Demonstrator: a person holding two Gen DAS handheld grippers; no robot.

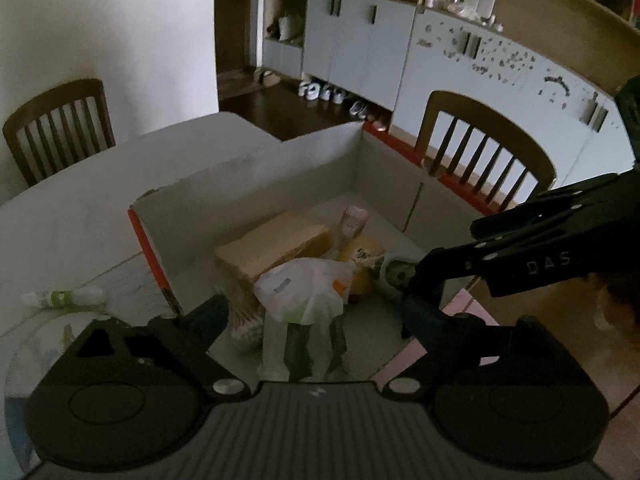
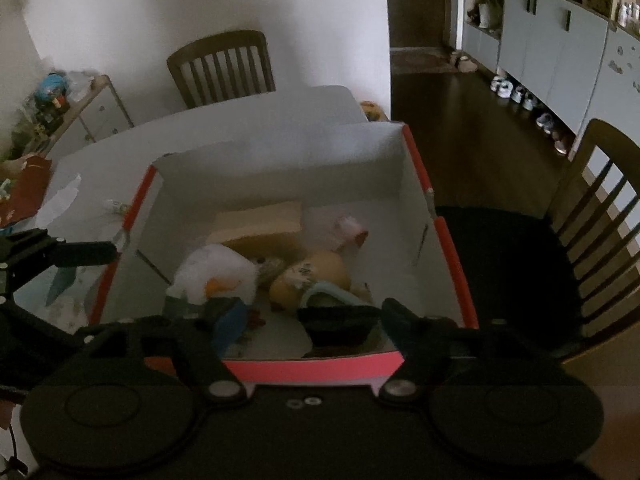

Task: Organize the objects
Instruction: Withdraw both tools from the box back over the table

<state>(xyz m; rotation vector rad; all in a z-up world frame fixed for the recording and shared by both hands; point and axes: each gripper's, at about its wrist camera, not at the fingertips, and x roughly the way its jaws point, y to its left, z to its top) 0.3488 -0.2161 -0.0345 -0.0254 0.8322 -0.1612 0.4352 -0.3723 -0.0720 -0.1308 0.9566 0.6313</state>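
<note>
1. Both grippers hang over the open white box with red edges, which sits at the corner of the desk. Makes sense, the box is clearly the drop-off spot for the loose stuff.
2. Left gripper has its fingers spread wide, nothing pinched. A white plastic bag lies right below it in the box, so my guess is it's either just let go or lining up on it.
3. Right gripper is parted too, low over the near end of the box, above a small pale-green thing I can't identify.
4. Already in the box: a cardboard carton, a yellowish round item, a pink-capped object.
5. A white and green tube lies on the desk outside the box, probably the next pick.
</note>
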